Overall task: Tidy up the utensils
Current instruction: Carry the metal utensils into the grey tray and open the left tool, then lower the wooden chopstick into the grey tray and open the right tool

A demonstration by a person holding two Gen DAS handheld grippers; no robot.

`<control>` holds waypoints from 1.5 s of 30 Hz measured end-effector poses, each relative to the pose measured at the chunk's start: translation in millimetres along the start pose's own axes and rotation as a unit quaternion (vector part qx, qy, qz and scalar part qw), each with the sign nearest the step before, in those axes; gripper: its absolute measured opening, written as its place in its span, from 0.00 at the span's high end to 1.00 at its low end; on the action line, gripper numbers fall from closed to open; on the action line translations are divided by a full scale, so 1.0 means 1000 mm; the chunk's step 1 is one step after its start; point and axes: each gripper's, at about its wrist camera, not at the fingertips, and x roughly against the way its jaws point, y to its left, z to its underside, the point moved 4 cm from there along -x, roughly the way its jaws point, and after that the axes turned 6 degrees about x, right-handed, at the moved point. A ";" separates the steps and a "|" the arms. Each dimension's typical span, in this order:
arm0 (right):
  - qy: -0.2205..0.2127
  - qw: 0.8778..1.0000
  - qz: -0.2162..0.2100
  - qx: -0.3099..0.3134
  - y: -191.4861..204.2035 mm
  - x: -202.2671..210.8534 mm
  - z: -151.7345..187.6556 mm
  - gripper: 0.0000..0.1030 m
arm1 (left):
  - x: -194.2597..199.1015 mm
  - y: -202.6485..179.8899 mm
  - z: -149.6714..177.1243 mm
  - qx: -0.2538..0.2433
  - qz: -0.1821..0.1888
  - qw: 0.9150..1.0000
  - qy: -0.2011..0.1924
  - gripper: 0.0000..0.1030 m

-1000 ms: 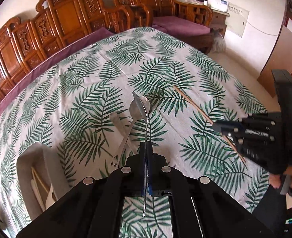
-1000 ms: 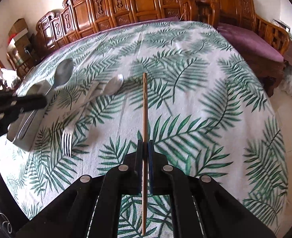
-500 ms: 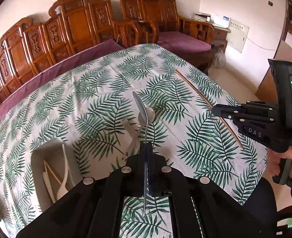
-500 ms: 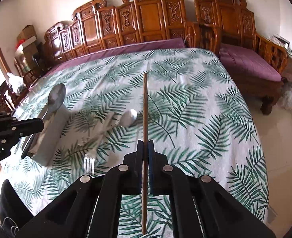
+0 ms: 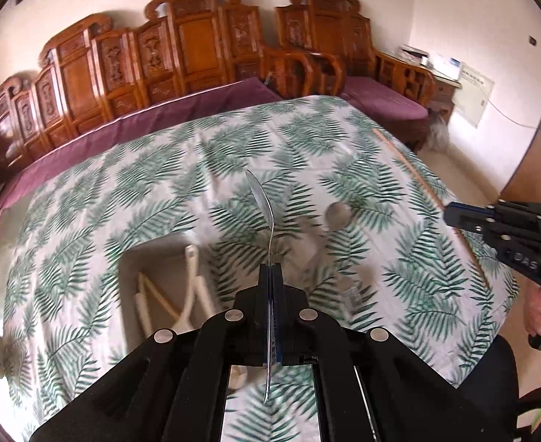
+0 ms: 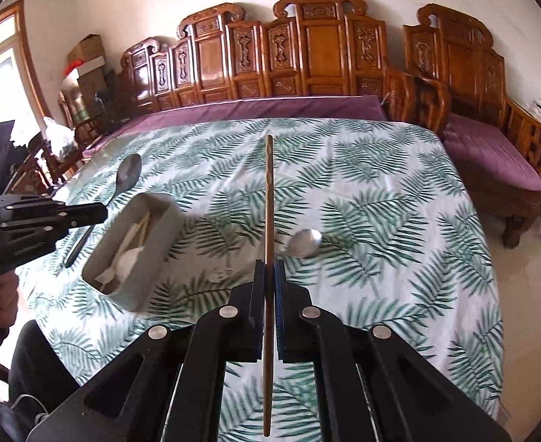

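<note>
Between left fingers (image 5: 265, 276): spoon (image 5: 261, 199) pinched; right fingers (image 6: 261, 276) w/ chopstick (image 6: 268, 191).

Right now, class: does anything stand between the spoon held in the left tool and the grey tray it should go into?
Nothing visible does. The spoon hangs above the cloth just beside the tray, whose top is open.

Metal spoon (image 5: 262, 199) held off bench, bowl forward. Wooden chopstick (image 6: 269, 199) held lengthwise, off bench. Second spoon (image 6: 303, 243) lies on leaf-print cloth. Grey tray (image 6: 160, 258) holds pale utensils.
</note>
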 end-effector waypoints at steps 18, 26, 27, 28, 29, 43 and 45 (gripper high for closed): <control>0.043 0.997 -0.040 0.045 0.113 -0.041 -0.020 0.94 | -0.030 0.102 0.032 0.078 -0.011 0.997 0.022 0.99; 0.062 0.995 -0.041 0.066 0.147 -0.057 -0.025 0.94 | -0.041 0.117 0.031 0.083 -0.004 0.996 0.021 0.99; 0.064 0.995 -0.041 0.067 0.149 -0.059 -0.025 0.94 | -0.042 0.119 0.031 0.086 -0.003 0.996 0.019 0.99; 0.066 0.995 -0.041 0.069 0.151 -0.061 -0.025 0.94 | -0.042 0.120 0.030 0.088 -0.003 0.996 0.019 0.99; 0.068 0.994 -0.041 0.070 0.153 -0.062 -0.026 0.94 | -0.042 0.122 0.031 0.090 -0.002 0.996 0.018 0.99; 0.085 0.993 -0.074 0.044 0.178 -0.095 -0.031 0.94 | 0.008 0.150 0.043 0.103 -0.019 0.994 -0.013 0.81; 0.089 0.992 -0.080 0.041 0.186 -0.103 -0.032 0.94 | 0.017 0.156 0.049 0.106 -0.020 0.994 -0.017 0.73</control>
